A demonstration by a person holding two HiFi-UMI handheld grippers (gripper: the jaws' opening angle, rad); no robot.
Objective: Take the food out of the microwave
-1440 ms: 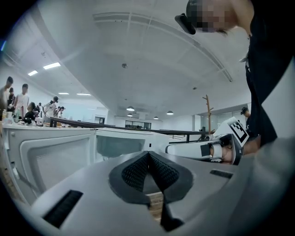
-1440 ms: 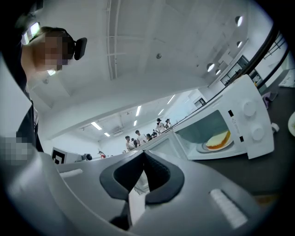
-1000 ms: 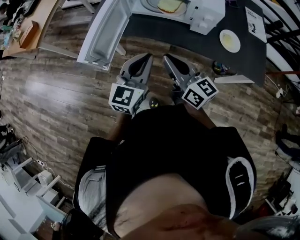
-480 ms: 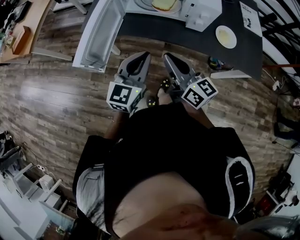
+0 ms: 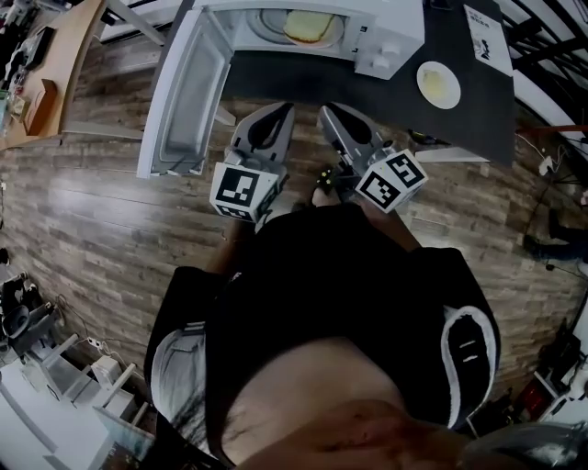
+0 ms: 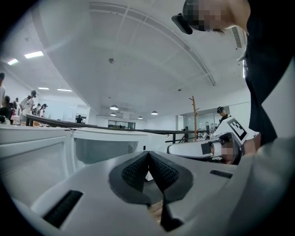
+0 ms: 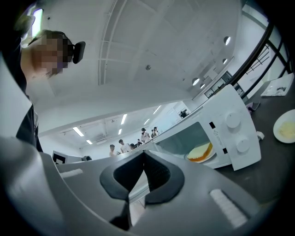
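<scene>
My microwave stands open ahead, door swung out to the left, with the food lying inside. It sits straight beyond both tips. My right gripper seems better placed, since my left gripper faces the door; both are pressed together on nothing.

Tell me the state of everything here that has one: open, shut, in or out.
microwave door, swung wide open
bread slice, inside the microwave, not yet taken out
left hand-held gripper, shut, empty
right hand-held gripper, shut, empty
small plate, on the dark table beside the microwave
</scene>
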